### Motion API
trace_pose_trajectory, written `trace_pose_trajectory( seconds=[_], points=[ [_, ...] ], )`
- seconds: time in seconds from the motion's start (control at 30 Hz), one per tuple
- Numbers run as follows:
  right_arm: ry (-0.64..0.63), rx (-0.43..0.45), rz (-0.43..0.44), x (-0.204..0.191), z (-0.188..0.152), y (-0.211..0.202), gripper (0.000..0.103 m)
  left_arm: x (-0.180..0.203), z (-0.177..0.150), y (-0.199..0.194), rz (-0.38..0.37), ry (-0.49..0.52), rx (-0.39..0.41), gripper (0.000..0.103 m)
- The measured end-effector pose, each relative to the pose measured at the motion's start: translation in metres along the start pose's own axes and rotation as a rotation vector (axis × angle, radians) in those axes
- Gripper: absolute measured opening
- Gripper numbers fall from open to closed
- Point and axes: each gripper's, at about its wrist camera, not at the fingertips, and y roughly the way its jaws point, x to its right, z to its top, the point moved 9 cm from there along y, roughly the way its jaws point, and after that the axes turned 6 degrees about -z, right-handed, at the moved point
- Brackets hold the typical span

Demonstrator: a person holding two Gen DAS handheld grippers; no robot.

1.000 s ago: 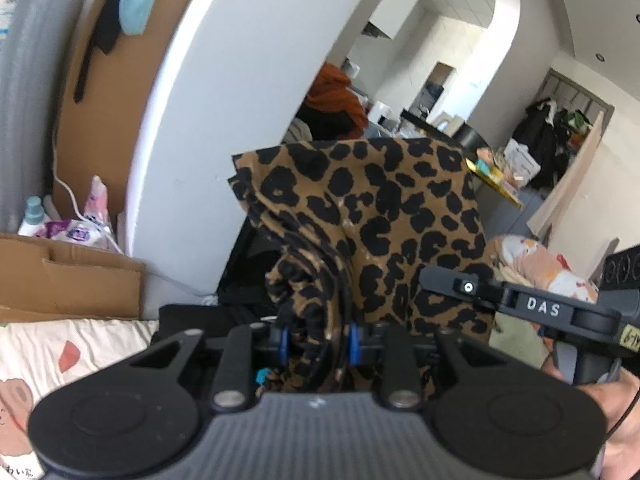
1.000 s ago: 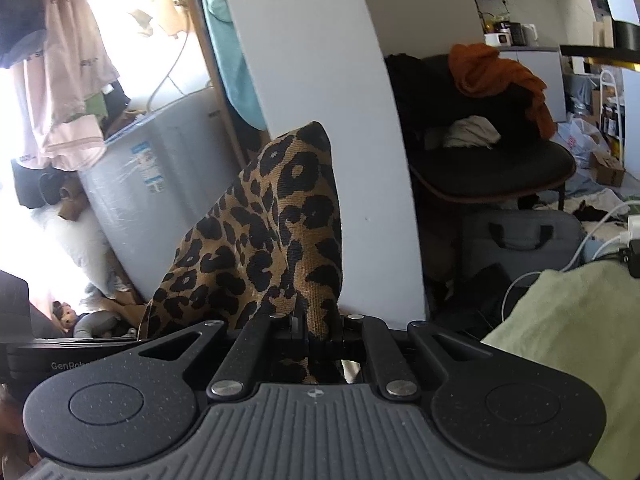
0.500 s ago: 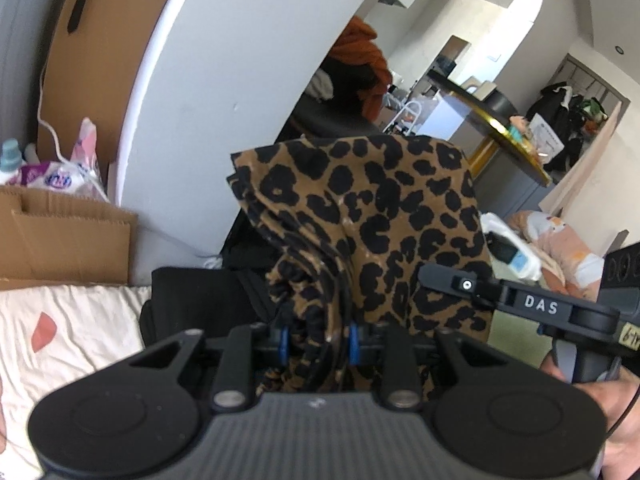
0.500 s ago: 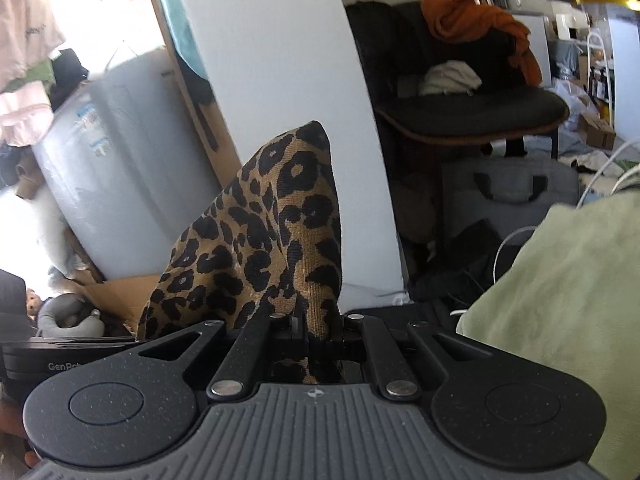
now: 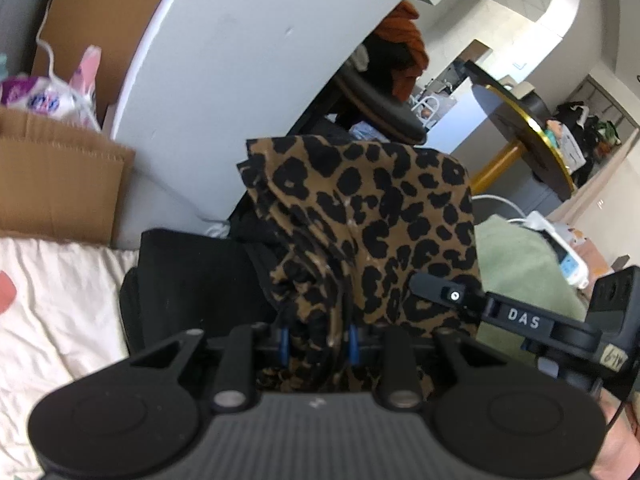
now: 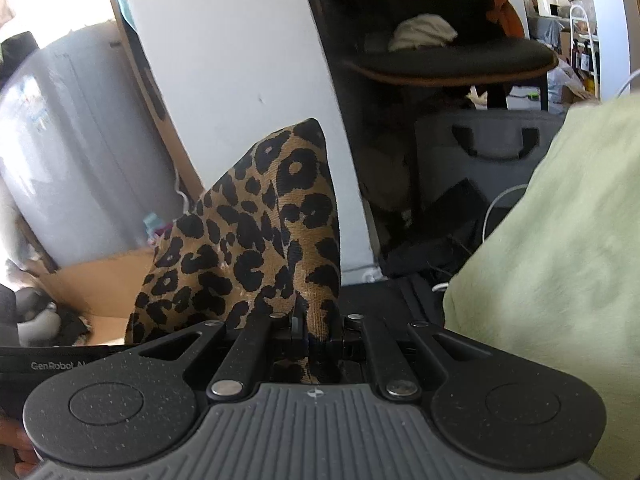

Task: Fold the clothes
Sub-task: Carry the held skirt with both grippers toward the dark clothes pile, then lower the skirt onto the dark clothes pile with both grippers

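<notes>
A leopard-print garment [image 5: 372, 220] hangs bunched between the two grippers, held up in the air. My left gripper [image 5: 318, 344] is shut on a thick gathered fold of it, and the cloth covers the fingertips. In the right wrist view the same leopard-print garment [image 6: 264, 236] rises in a peak, with my right gripper [image 6: 316, 330] shut on its lower edge. The right gripper's black body [image 5: 516, 320], marked DAS, shows at the right of the left wrist view, close beside the cloth.
A pale green cloth [image 6: 560, 240] lies at the right, a cream printed sheet [image 5: 48, 300] at the left. A black bag [image 5: 188, 280] sits below the white wall panel [image 5: 240, 60]. Cardboard box [image 5: 60, 184], a black chair [image 6: 460, 52] with orange clothing, and a round table [image 5: 520, 128] stand behind.
Both grippers have dropped lower with the leopard garment still held. The green cloth and the cream sheet fill more of the views, and the chair and wall have risen in frame.
</notes>
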Motion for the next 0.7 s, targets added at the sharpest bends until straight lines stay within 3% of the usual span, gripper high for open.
trace_pose_trajectory(
  seconds=[0.7],
  points=[
    [-0.038,-0.132,-0.045,0.023,-0.056,0.173,0.006,-0.129,-0.017,0.098,0.055,-0.159,-0.05,0.027]
  ],
)
